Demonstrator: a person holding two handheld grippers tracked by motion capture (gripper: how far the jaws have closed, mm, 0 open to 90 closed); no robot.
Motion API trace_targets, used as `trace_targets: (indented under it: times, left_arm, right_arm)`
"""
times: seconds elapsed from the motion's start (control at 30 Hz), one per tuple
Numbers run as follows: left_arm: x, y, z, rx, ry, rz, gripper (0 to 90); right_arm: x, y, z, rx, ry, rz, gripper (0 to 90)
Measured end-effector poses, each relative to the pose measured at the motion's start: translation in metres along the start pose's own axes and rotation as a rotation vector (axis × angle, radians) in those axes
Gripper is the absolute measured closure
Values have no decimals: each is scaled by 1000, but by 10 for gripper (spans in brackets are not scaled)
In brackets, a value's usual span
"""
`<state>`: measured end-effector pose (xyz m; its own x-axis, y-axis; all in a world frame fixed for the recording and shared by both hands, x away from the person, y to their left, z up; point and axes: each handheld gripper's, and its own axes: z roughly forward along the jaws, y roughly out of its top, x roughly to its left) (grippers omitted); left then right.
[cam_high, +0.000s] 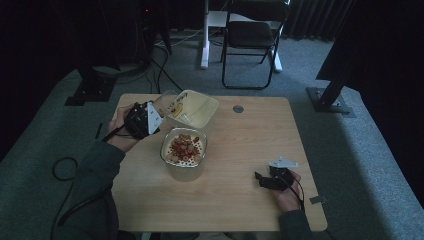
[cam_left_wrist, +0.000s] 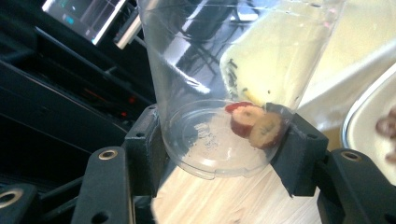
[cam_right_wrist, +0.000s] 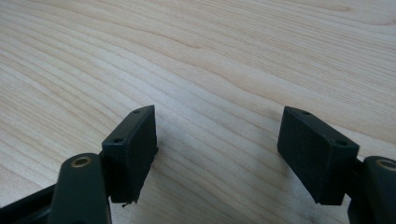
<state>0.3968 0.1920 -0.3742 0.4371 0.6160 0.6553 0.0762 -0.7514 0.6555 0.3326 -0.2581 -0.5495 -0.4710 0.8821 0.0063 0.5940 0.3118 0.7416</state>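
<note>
We have the left gripper (cam_left_wrist: 224, 140) clamped on the base of a clear plastic cup (cam_left_wrist: 224, 70), one black pad against each side of it. The cup is tipped over toward the cream tub (cam_high: 194, 111) at the table's far side, and two slices of red-skinned fruit (cam_left_wrist: 256, 125) lie in the bottom of it. Just beside our left gripper (cam_high: 150, 119), a clear bowl (cam_high: 183, 150) heaped with more reddish pieces stands near the middle of the wooden table (cam_high: 250, 145), close in front of the tub.

Our right gripper (cam_right_wrist: 217, 154) has its jaws wide apart with nothing between them, just above bare wood. It (cam_high: 262, 179) sits near the table's right front corner, well apart from the bowl, with open tabletop between them.
</note>
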Motion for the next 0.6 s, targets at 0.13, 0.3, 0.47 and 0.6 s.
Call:
trace_targets:
  times: [0.13, 0.3, 0.47, 0.6]
  left_arm:
    - [3, 3, 3, -21, -32, -73, 424]
    - [6, 9, 10, -51, -75, -165, 423]
    - [10, 14, 19, -57, -94, -238, 421]
    - [12, 17, 27, -46, -96, -274, 420]
  right_arm:
    - [0, 0, 0, 0, 0, -1, 278]
    - [0, 0, 0, 0, -1, 0, 278]
    - [0, 0, 0, 1, -1, 1, 278]
    - [0, 0, 0, 1, -1, 1, 278]
